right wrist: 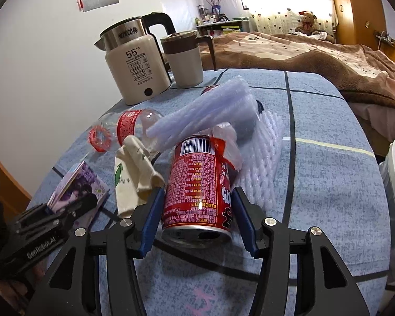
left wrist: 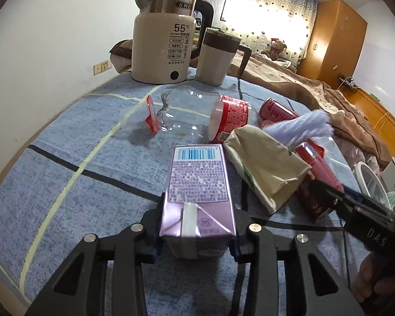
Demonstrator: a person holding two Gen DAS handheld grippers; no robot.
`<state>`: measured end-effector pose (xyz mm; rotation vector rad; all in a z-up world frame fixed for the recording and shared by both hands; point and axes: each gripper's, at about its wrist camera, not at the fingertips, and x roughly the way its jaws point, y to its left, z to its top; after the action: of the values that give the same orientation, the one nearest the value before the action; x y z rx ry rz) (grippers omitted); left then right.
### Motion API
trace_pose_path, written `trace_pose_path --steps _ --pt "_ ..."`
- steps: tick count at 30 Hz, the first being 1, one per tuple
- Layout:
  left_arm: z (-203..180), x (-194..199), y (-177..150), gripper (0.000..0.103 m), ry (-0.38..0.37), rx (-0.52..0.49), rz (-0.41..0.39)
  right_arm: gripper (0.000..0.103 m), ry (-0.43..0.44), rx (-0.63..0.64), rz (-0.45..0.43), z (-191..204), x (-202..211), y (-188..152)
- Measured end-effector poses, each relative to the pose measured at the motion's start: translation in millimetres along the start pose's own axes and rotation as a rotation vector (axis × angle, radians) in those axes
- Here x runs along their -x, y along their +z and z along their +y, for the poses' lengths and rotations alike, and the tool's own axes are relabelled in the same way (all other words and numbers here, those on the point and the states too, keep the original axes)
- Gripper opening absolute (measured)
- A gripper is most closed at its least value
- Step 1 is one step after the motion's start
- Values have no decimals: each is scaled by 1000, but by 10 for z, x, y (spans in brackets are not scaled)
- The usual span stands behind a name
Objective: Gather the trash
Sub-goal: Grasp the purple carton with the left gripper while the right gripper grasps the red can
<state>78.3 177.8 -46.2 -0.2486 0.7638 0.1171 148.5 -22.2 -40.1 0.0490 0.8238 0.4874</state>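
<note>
**Left wrist view: carton pinched, nearly all the trash still on the table**

My left tongs (left wrist: 196, 233) are pinching the purple drink carton (left wrist: 197, 184), pads pressed on both of its sides at the near end, and it lies flat on the blue tablecloth (left wrist: 65, 184). My right tongs (right wrist: 197, 218) straddle the red can (right wrist: 197, 189), which lies on its side; the left blue pad touches it, but on the right a gap shows, so I judge them still spread around it, not gripping.

As I judge it, the collecting has barely begun. Nothing is lifted or binned. Still on the cloth are the clear plastic bottle (left wrist: 187, 113) far behind the carton, the cream paper pack (left wrist: 266, 168) between carton and can, and the white foam netting (right wrist: 263, 152) to the can's right. The kettle (left wrist: 160, 47) and mug (left wrist: 217, 55) at the far edge are not trash.
</note>
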Motion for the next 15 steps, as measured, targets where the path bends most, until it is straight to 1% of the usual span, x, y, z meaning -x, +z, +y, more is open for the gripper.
trace_pose_path --steps 8,12,14,15 --pt "-30 32 -62 39 -19 -8 -2 54 -42 41 4 5 173 -172" --pt "-44 2 -45 39 -3 -15 1 54 -57 42 13 16 197 -182" --pt "-34 7 -33 41 -27 0 -3 54 -72 49 12 34 164 -159" --pt "-32 3 -21 49 -33 4 -2 54 -75 52 12 35 155 -157"
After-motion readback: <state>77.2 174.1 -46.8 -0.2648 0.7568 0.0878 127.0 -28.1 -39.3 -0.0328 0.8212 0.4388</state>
